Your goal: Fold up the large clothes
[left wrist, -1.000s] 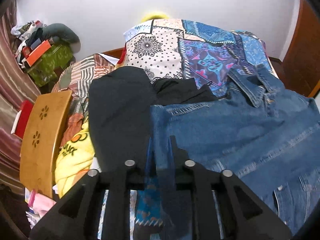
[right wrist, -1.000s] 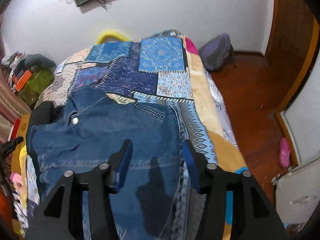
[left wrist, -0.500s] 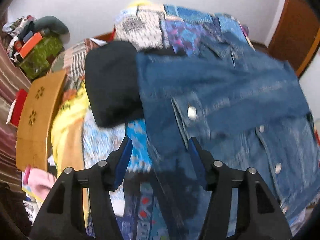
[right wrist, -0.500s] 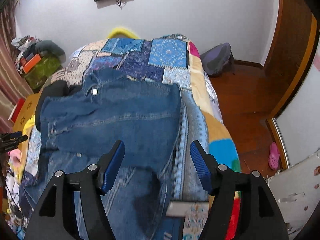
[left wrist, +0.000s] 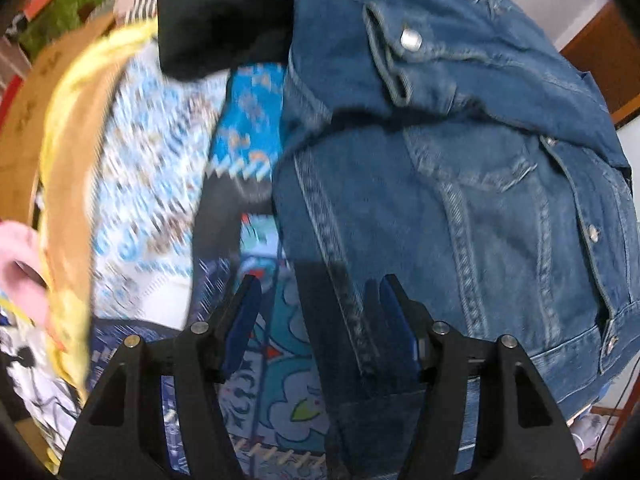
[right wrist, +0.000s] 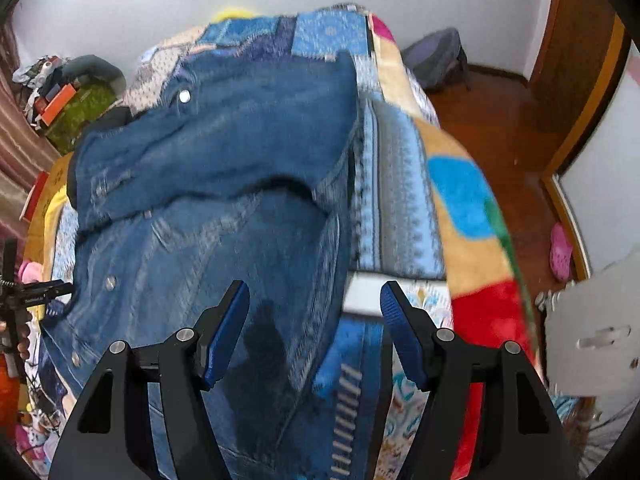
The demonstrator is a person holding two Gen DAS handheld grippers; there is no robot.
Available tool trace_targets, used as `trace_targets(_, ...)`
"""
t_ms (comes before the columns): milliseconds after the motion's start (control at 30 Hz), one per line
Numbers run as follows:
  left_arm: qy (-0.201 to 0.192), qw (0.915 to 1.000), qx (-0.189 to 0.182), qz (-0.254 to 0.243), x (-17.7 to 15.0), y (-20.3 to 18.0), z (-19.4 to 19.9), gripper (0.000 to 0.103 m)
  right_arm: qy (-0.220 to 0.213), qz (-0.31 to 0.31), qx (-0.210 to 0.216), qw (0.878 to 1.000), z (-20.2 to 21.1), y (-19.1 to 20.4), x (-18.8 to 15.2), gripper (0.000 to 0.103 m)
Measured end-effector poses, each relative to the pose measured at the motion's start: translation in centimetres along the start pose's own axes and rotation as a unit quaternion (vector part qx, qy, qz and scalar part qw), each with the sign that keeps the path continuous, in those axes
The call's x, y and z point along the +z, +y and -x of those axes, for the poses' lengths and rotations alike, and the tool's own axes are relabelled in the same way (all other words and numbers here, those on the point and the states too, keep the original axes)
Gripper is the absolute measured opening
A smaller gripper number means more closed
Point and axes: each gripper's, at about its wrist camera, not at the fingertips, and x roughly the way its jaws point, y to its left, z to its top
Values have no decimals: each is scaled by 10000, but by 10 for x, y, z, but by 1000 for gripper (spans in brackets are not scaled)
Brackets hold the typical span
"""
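A blue denim jacket (left wrist: 460,200) lies on the patterned bedspread (left wrist: 256,120), its upper part folded down over its lower body. My left gripper (left wrist: 319,284) points steeply down over the jacket's left edge. Its jaws are opening; the denim edge lies beneath the gap and the pads press on nothing. In the right wrist view the jacket (right wrist: 224,184) fills the middle. My right gripper (right wrist: 315,288) hangs open over the jacket's right edge and the bedspread (right wrist: 400,200), holding nothing.
A black garment (left wrist: 216,20) lies at the jacket's far left, with a yellow cloth (left wrist: 68,160) and a wooden board (left wrist: 20,120) beside the bed. Right of the bed are wooden floor (right wrist: 500,120), a grey backpack (right wrist: 436,60) and a pink shoe (right wrist: 560,248).
Both grippers have opened and let go of the denim, then drawn back toward the near end and tipped downward. The folded upper part now rests on the jacket's body.
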Motion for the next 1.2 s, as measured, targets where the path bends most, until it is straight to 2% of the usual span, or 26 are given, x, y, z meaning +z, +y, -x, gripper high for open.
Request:
trace_targets(133, 87, 9996, -261, 114, -7, 1, -15, 61, 347, -403, 268, 9982, -15, -8, -18, 64)
trace_targets(500, 46, 9934, -1023, 511, -19, 7, -34, 60, 13, -752, 628, 9952, -18, -7, -23, 65)
trace_targets(533, 27, 9934, -1047, 464, -21, 6, -34, 58, -16, -776, 663, 9948, -19, -6, -23, 63)
trace_targets(567, 11, 9927, -1131, 418, -23, 4, -33, 48, -26, -799, 762, 9939, -19, -5, -22, 59)
trace_targets(600, 6, 9919, -1198, 411, -25, 5, -32, 39, 6, -796, 897, 9928, -19, -4, -21, 47)
trace_targets(633, 3, 9917, -1224, 391, -26, 2, -31, 36, 6, -810, 978, 9919, -18, -4, -21, 39)
trace_targets(667, -20, 9926, -1166, 331, -25, -4, -30, 26, -13, -811, 1041, 9913, -16, -2, -20, 35)
trace_targets(700, -40, 9935, -1108, 241, -21, -8, -27, 13, -45, -764, 1087, 9911, -14, 0, -19, 24)
trace_targets(733, -68, 9942, -1065, 141, -19, -15, -24, 12, -76, -722, 1102, 9913, -14, 2, -18, 15)
trace_targets(800, -189, 9943, -1048, -11, -15, -25, -14, 11, -125, -590, 1071, 9924, -12, 9, -15, 11)
trace_targets(900, -524, 9932, -1012, -219, -7, -41, 10, 10, -248, -471, 1202, 9913, -4, 16, -6, 10)
trace_targets(1100, -1281, 9840, -1182, -381, 21, -59, 71, 9, -682, -229, 1508, 9859, 19, 28, 28, 9)
trace_targets(1200, -1571, 9783, -1311, -330, 48, -53, 95, 9, -952, -165, 1560, 9830, 28, 32, 53, 9)
